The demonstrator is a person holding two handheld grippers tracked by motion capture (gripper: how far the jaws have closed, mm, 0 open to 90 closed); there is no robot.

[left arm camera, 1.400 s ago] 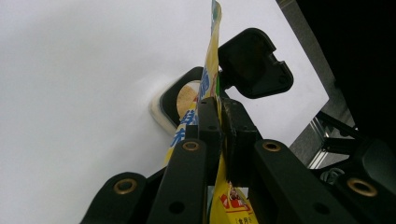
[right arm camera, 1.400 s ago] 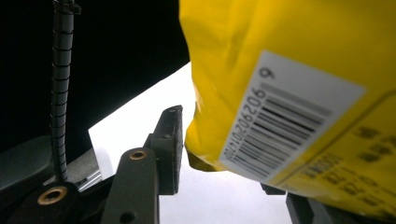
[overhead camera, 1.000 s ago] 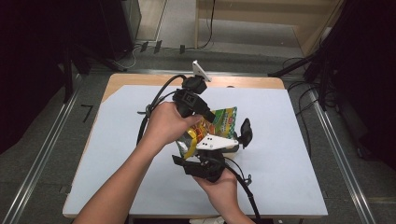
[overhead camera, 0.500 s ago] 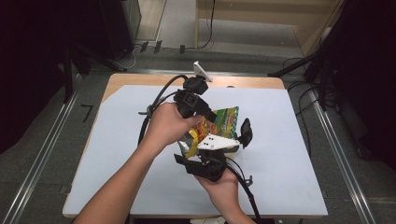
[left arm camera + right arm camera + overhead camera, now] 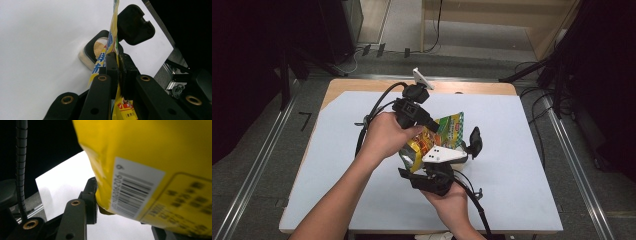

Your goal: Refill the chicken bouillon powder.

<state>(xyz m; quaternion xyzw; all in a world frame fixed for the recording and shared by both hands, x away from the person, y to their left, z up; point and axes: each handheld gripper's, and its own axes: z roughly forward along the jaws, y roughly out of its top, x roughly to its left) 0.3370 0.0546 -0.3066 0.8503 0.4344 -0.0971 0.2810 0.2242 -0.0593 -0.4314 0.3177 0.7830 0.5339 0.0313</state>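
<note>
Clearly light, crinkly snack bag: left gripper clamps its thin edge, right gripper pinches the bottom.

The yellow snack bag bears a white barcode label. Its digits are too blurred to read. Blue characters on the bag's edge are illegible too.

My table is a light wooden top almost wholly covered by a white sheet; bare wood shows only along the far edge. Looking along my left claw, a small black-rimmed round container sits directly on that white sheet, just beyond the jaws.
</note>
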